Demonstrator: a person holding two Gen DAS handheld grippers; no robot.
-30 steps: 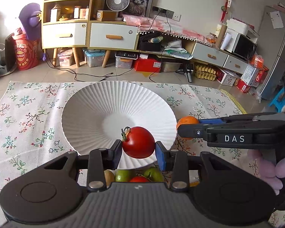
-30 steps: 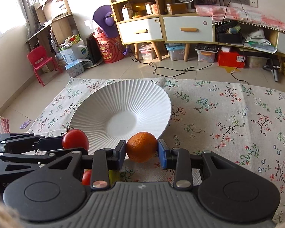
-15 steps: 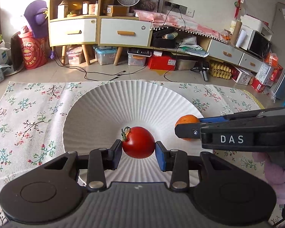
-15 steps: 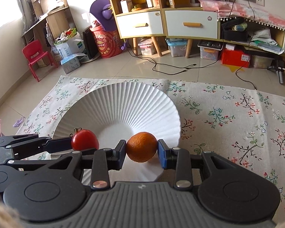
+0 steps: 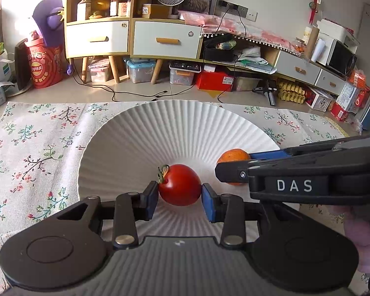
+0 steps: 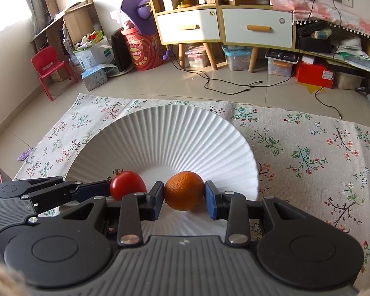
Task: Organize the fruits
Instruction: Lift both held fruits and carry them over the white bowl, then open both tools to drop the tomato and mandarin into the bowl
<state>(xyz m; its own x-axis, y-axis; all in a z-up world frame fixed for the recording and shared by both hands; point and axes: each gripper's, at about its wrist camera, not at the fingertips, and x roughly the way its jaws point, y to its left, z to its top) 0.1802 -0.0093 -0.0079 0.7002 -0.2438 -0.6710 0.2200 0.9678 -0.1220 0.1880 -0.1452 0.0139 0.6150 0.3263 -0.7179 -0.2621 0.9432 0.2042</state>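
Tomato (image 5: 179, 184), glossy, gripped by left fingers (image 5: 150, 203); dimpled orange (image 6: 184, 190) by right fingers (image 6: 211, 203), over ribbed white plate (image 6: 185, 133).

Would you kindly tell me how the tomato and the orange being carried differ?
The tomato is glossy red with a green stem; the orange is matte, dimpled and stemless. The left gripper holds the tomato, the right gripper the orange. Both are roundish, similar in size, and over the white fluted plate.

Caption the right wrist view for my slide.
Right gripper holds an orange over the white plate.
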